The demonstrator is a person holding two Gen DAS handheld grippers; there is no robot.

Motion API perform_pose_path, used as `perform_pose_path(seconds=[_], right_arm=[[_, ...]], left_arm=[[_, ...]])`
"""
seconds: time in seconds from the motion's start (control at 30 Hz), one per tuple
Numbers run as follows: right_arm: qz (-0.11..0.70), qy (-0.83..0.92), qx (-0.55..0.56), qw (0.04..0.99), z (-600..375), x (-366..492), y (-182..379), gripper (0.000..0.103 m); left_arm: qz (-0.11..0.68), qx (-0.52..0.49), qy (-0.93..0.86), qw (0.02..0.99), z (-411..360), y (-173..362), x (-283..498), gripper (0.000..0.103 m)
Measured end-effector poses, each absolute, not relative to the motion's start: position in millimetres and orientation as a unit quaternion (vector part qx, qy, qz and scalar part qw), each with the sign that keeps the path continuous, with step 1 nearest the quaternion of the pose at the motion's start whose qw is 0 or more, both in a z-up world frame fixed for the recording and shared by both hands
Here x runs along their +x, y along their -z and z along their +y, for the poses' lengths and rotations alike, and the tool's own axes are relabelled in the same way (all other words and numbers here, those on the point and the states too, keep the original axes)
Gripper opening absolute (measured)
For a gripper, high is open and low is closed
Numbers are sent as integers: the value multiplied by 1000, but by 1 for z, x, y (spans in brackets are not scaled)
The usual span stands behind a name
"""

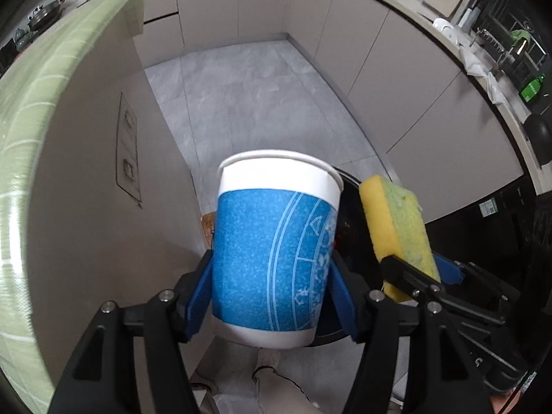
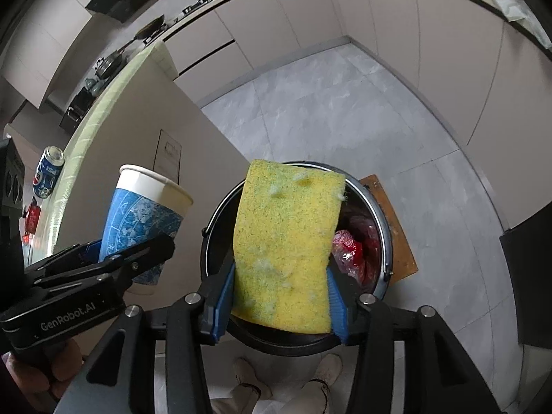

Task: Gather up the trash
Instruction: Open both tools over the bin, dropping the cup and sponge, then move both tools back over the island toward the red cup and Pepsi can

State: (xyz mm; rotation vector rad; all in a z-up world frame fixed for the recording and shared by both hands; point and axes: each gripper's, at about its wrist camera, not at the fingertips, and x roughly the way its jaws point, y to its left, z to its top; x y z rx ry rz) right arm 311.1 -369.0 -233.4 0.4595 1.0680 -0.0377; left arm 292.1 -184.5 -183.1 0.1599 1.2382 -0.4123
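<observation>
Above the round black bin (image 2: 379,227) on the grey floor, I have both grippers pointing steeply down. My left gripper (image 1: 272,289) has a paper cup (image 1: 272,241) between its blue pads, jaws partly open around the cup's lower half; its long axis runs along the fingers, open mouth pointing away from the camera, base towards me. It is white at rim and base with a blue printed band. My right gripper (image 2: 279,296) has a sponge (image 2: 286,241) between its pads, long axis also along the fingers, its free end over the bin's mouth. Its broad face is yellow-green and scuffed with white fluff, with a yellow foam layer visible from the left view. Whether either pair of pads actually presses, I cannot tell. Red plastic waste (image 2: 348,252) lies inside the bin.
</observation>
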Motion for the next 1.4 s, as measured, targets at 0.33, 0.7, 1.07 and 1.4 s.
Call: perform_pose_path(seconds=[0.33, 0.7, 1.07, 1.4], right_arm=[[516, 22, 208, 830, -381, 323, 250, 66], [455, 48, 220, 862, -388, 302, 191, 67], [404, 52, 218, 887, -340, 282, 118, 66], [370, -1, 193, 909, -211, 298, 62, 67]], left_arm=[[593, 85, 164, 784, -191, 188, 297, 73], [556, 76, 197, 804, -187, 123, 283, 73], [508, 54, 230, 828, -125, 55, 272, 73], [486, 23, 185, 854, 11, 25, 276, 73]])
